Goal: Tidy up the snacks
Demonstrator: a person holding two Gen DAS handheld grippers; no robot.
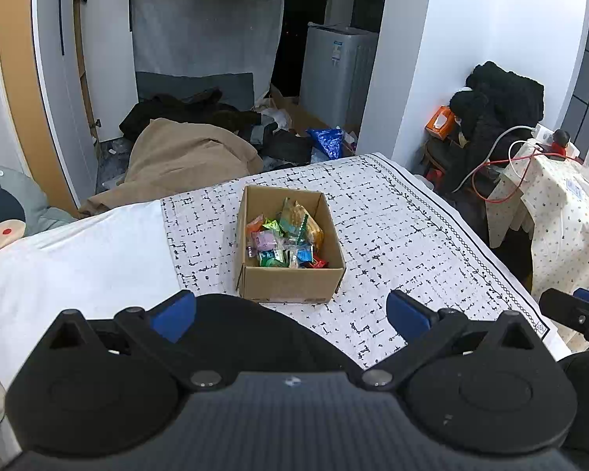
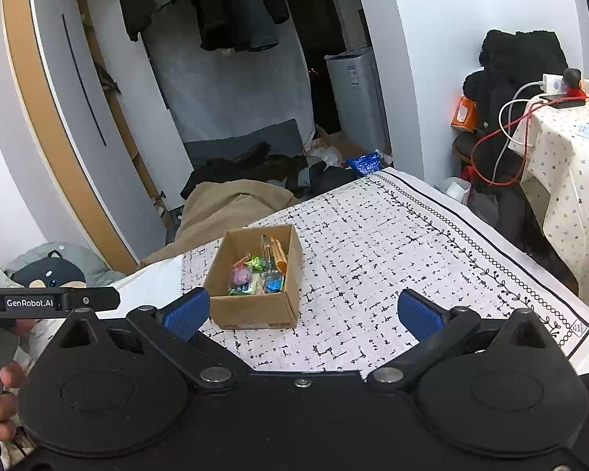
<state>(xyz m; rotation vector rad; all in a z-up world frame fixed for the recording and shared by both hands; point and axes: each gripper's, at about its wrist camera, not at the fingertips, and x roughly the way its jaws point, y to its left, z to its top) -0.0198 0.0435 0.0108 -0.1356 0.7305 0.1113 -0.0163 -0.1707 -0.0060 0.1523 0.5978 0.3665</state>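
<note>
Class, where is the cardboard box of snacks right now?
In both wrist views the cardboard box sits centre-left on the patterned cloth, just ahead of the open jaws.

White walls (image 1: 471,39) are enclosing the room, and a curved white panel with a tan wooden edge (image 1: 15,90) is rising at the left. Dark clothes (image 2: 224,4) are hanging over a floor where a tan blanket (image 1: 184,157) and black garments (image 1: 184,112) are lying heaped, with a white appliance (image 1: 335,66) standing beyond. At the right, a black coat (image 1: 498,98) is draping a chair beside a table under a dotted cloth (image 1: 561,212).
</note>
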